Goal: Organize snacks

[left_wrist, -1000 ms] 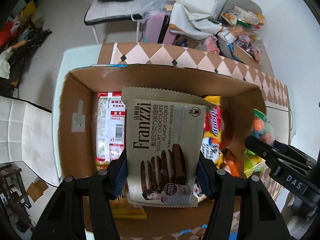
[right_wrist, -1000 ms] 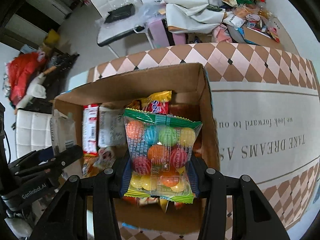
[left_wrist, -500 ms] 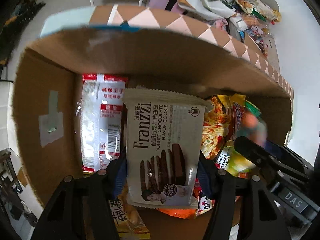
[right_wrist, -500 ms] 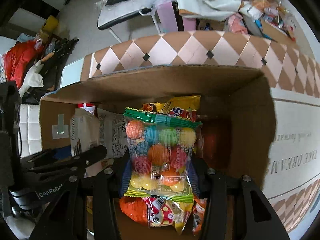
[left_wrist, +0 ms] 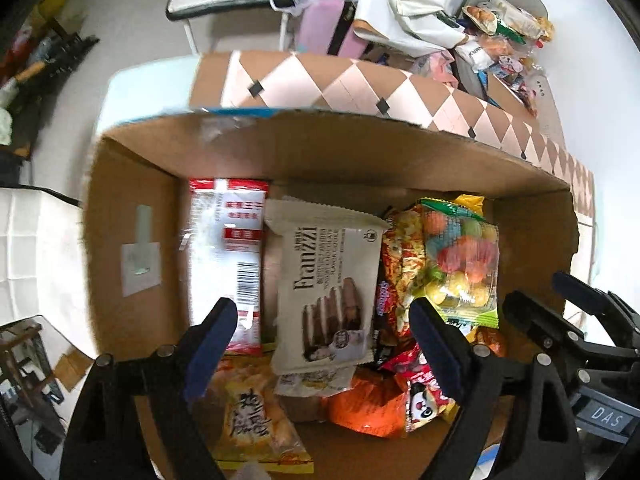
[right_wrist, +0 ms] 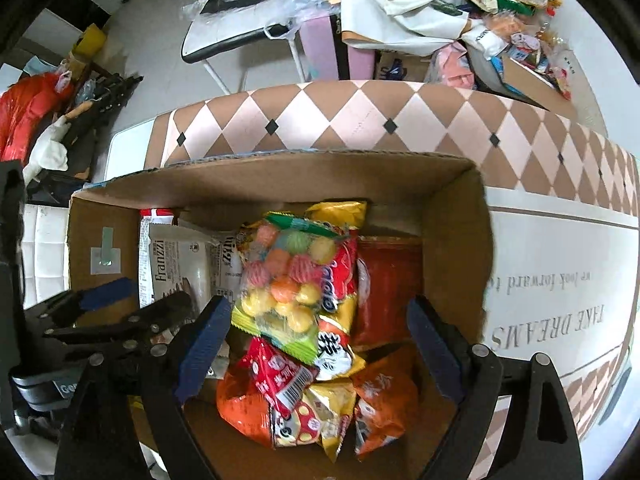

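Observation:
An open cardboard box (left_wrist: pixel 132 208) (right_wrist: pixel 456 232) holds several snack packs. The Franzzi cookie pack (left_wrist: pixel 328 296) (right_wrist: pixel 172 264) lies in the box, beside a red and white pack (left_wrist: pixel 224 256). The clear bag of coloured candy balls (left_wrist: pixel 460 264) (right_wrist: pixel 288 280) lies on top of the pile of chip bags. My left gripper (left_wrist: pixel 320 344) is open and empty above the cookie pack. My right gripper (right_wrist: pixel 320 348) is open and empty above the candy bag. Each gripper shows in the other's view, the right one (left_wrist: pixel 576 320) and the left one (right_wrist: pixel 120 312).
The box stands on a table with a pink and brown diamond cloth (right_wrist: pixel 360 120). Behind it are a white chair (right_wrist: pixel 240 36), a pink case (left_wrist: pixel 324 28) and a heap of more snacks (right_wrist: pixel 516 12). Clutter lies on the floor at the left (right_wrist: pixel 48 116).
Both grippers opened and let go: the cookie pack and the candy bag dropped into the box. Both grippers have pulled back and up a little.

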A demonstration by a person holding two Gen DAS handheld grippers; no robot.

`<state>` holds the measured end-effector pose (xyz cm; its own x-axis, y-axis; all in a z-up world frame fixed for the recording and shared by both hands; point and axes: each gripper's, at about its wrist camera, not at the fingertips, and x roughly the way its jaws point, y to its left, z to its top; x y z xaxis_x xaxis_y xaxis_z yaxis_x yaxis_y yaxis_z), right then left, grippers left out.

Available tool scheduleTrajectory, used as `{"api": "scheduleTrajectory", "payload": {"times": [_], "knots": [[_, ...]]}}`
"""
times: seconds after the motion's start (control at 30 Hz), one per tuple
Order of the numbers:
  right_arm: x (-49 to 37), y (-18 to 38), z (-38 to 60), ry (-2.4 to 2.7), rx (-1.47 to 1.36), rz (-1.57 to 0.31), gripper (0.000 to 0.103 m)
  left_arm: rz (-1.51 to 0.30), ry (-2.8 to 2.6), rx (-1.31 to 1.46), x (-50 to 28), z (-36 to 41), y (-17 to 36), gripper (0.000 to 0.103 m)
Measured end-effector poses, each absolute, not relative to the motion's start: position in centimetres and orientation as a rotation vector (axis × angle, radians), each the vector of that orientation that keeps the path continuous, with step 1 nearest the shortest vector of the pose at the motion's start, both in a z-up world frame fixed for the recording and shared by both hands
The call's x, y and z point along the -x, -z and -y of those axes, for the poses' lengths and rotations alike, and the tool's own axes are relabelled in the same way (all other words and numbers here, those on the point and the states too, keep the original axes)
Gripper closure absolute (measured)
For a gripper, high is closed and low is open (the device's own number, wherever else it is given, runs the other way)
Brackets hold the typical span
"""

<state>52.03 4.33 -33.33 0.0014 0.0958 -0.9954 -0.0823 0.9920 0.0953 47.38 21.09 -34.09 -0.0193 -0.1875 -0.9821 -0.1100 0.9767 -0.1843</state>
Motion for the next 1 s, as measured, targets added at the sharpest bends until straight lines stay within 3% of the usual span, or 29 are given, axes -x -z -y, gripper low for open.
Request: {"api": "scheduleTrajectory", "payload": {"times": [0.47, 1.0], "knots": [[-45.3, 29.3, -1.2, -0.079, -0.020, -1.463, 0.010, -1.403, 0.001, 0.155, -42.0, -20.7, 27.5, 0.015], [-31.9, 15.6, 1.1, -0.112, 0.009, -1.203, 0.010, -1.136, -0.016, 0.101, -30.0, -17.7, 16.1, 0.015]]}}
